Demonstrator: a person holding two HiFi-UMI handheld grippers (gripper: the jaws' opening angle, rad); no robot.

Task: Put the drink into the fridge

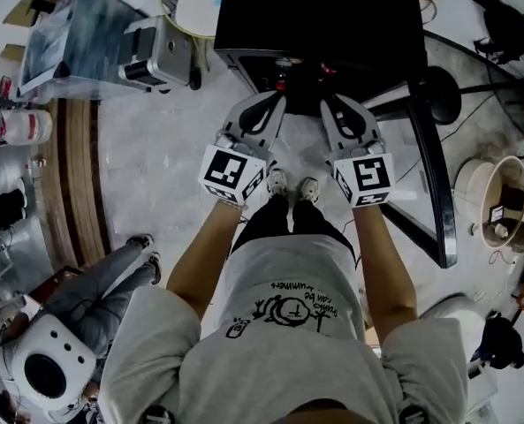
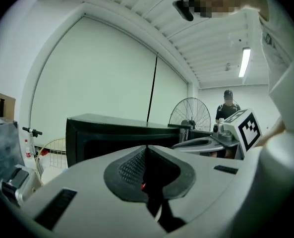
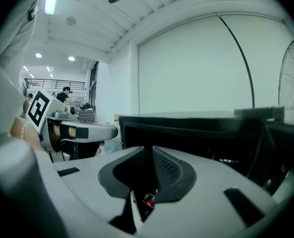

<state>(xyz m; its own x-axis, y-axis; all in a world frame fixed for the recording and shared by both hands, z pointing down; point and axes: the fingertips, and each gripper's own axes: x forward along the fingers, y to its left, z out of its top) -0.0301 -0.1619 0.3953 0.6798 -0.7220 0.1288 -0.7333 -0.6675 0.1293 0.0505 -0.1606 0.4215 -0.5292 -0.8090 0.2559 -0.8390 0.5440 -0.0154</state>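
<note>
Standing on a pale floor (image 1: 155, 148), person faces a black fridge (image 1: 319, 11) w/ a unit in each hand, both pointed at its front. Fridge door (image 1: 434, 175) is swung open to the right, dark interior exposed.

Left hand-held gripper (image 1: 277, 100): closed. Its pads (image 2: 132, 167) meet along a line in the left gripper view, nothing btwn them.

Right hand-held gripper (image 1: 330, 102): nearly closed, w/ a thin slit btwn its pads (image 3: 170, 170). Slit is empty, so no grip on anything.

Tips of both sit just short of the fridge mouth, near each other but apart. Marker cube (image 1: 233, 173) on each faces up toward the head cam. Arms stretched fwd, person's shoes (image 1: 292, 186) visible btwn the two cubes.

Drink: not in either hand-held gripper. A small red-and-white item (image 1: 284, 78) shows in the dark fridge mouth just ahead of the left tips — prob. the drink, too small to confirm.

Bkgd:
- Head view: second person in jeans (image 1: 111, 276) seated lower left; round tan bucket (image 1: 496, 203) at right.
- Left gripper view: standing fan (image 2: 189, 114) and a person in a dark cap (image 2: 227, 108) beyond the fridge.
- Both gripper views: big pale wall behind the fridge.
</note>
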